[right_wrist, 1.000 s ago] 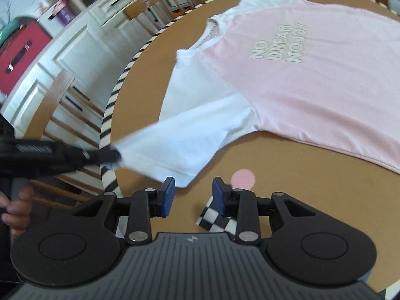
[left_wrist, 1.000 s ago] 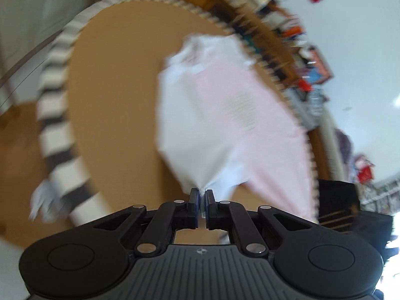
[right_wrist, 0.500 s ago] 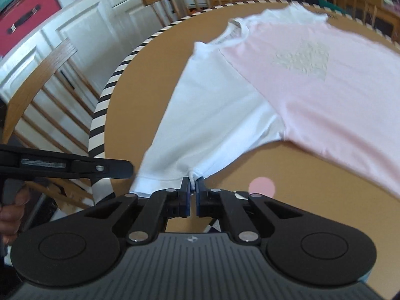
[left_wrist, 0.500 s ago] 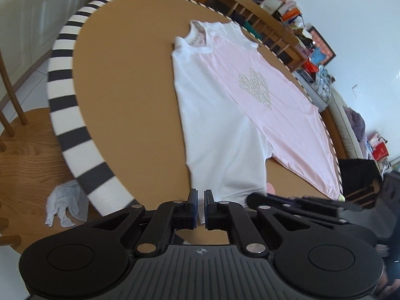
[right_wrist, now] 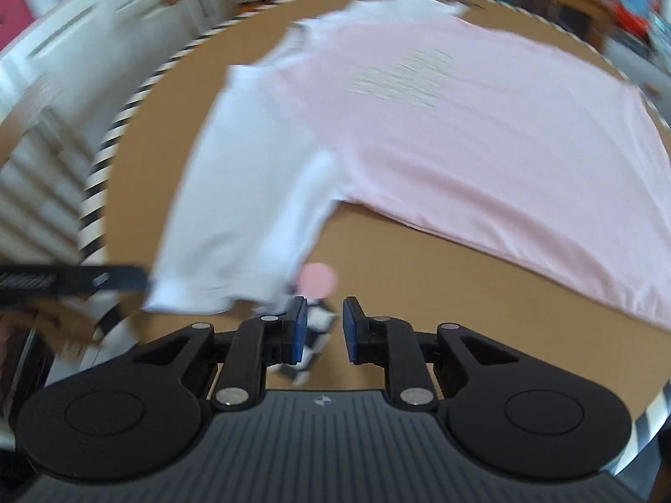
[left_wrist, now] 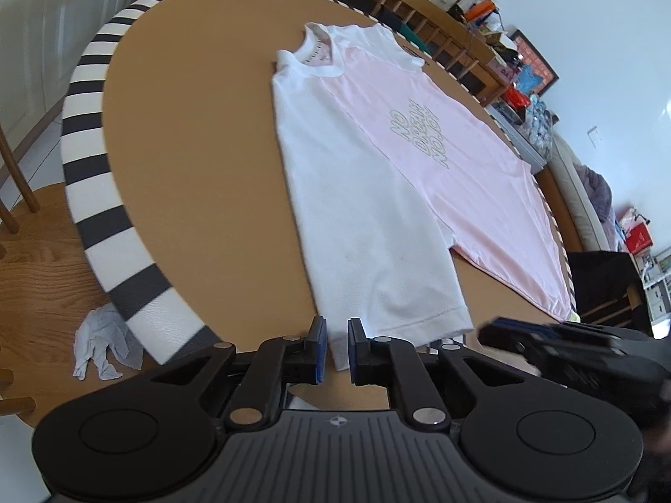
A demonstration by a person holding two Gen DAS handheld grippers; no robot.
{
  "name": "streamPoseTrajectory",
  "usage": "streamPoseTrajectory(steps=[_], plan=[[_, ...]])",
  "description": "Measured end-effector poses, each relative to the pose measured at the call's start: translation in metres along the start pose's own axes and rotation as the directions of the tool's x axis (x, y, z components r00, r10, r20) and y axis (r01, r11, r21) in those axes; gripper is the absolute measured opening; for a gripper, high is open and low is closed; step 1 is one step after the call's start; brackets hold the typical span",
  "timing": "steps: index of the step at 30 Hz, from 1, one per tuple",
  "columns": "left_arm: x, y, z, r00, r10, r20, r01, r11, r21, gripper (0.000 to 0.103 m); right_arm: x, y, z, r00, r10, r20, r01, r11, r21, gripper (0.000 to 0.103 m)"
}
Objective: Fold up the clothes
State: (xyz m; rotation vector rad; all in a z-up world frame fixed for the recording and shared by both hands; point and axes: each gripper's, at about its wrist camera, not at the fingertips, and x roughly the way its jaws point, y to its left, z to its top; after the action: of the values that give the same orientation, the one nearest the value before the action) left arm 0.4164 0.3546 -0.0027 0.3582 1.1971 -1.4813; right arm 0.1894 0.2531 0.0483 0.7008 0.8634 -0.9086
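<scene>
A pink T-shirt (left_wrist: 453, 155) with white sleeves and pale lettering lies flat, front up, on the round brown table (left_wrist: 188, 134). Its near white sleeve (left_wrist: 377, 251) stretches toward me. My left gripper (left_wrist: 334, 350) is open, its jaws either side of the sleeve's hem corner, which lies on the table. In the blurred right wrist view the shirt (right_wrist: 482, 125) and sleeve (right_wrist: 243, 209) show too. My right gripper (right_wrist: 321, 329) is open and empty just off the sleeve's other hem corner. The left gripper also shows in the right wrist view (right_wrist: 84, 281), and the right gripper in the left wrist view (left_wrist: 545, 343).
The table has a black-and-white striped rim (left_wrist: 96, 193). A pink round sticker (right_wrist: 319, 278) and a checkered marker (right_wrist: 310, 335) sit on the table by my right gripper. A crumpled white cloth (left_wrist: 105, 346) lies on the wooden floor. Chairs and cluttered shelves (left_wrist: 482, 21) ring the table.
Both grippers held the sleeve hem half a second ago and have let it go. The sleeve now lies flat on the table. The right gripper is moving and its view is blurred.
</scene>
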Motion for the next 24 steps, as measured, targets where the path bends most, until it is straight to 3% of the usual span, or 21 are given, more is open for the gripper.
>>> streamPoseTrajectory(steps=[6,14,16,17,18,24], plan=[[0.007,-0.011,-0.003,0.999,0.028,-0.018,-0.027,0.999,0.044,0.015,0.006,0.005,-0.002,0.995,0.058,0.078,-0.058,0.998,0.004,0.022],[0.008,-0.012,-0.004,0.998,0.052,-0.023,-0.051,0.998,0.041,0.019,0.024,0.03,-0.002,0.997,0.083,0.003,-0.082,0.995,-0.062,0.026],[0.008,-0.013,-0.004,0.998,0.055,-0.022,-0.055,0.998,0.041,0.019,0.027,0.038,-0.008,0.998,0.059,0.008,-0.057,0.99,-0.125,0.028],[0.008,-0.013,-0.004,0.998,0.057,-0.021,-0.056,0.998,0.041,0.019,0.027,0.041,-0.01,0.999,0.048,0.013,-0.045,0.987,-0.157,0.024],[0.008,-0.013,-0.003,0.998,0.057,-0.021,-0.056,0.998,0.04,0.018,0.027,0.04,-0.01,0.998,0.056,0.008,-0.054,0.985,-0.163,0.006],[0.007,-0.012,-0.002,0.997,0.075,-0.019,-0.074,0.996,0.039,0.016,0.015,0.016,-0.013,1.0,0.031,-0.004,-0.031,0.987,-0.157,0.002]])
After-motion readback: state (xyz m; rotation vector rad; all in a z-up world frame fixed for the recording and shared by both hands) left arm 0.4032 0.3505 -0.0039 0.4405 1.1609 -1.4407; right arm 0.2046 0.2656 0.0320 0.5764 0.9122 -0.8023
